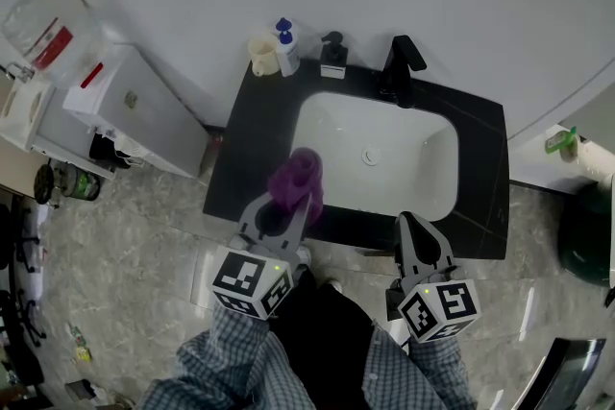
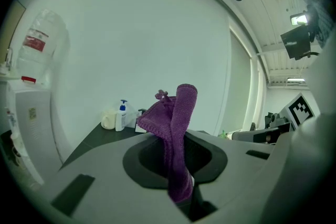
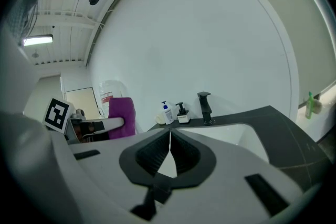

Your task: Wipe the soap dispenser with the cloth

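Note:
A black pump soap dispenser stands at the back edge of the black counter, left of the faucet; it also shows far off in the right gripper view. My left gripper is shut on a purple knitted cloth over the counter's front left, well short of the dispenser. The cloth sticks up from the closed jaws in the left gripper view. My right gripper is shut and empty at the sink's front edge; its jaws meet along a thin line.
A white bottle with a blue pump and a cream cup stand left of the dispenser. A black faucet rises behind the white sink. A water cooler stands at the left; a green bottle sits far right.

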A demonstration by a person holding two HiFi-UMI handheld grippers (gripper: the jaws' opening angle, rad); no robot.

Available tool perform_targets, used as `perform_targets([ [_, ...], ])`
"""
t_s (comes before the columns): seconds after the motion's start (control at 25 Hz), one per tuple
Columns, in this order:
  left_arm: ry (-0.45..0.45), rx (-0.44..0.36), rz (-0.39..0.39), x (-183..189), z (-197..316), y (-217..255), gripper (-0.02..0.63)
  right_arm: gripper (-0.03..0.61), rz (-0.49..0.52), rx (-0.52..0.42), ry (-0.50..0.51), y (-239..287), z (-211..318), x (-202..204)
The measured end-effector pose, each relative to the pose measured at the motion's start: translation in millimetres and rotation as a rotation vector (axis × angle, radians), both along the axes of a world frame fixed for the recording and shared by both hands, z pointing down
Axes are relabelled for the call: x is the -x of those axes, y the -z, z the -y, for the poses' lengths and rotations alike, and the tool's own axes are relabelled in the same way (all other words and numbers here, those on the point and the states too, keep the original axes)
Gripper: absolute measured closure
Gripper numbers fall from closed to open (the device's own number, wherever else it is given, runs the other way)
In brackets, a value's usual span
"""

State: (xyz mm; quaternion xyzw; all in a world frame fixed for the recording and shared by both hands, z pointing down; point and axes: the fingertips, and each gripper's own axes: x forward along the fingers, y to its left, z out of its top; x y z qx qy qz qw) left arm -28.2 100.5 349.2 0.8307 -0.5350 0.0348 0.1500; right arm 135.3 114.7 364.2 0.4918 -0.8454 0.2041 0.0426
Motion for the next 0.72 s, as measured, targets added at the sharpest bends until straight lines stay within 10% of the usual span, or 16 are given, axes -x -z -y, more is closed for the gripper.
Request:
perform_targets([
  [0.72, -0.019, -0.026, 0.024, 16, -54, 23, 0.554, 0.560, 0.024, -0.051, -0.002, 27, -41, 17],
])
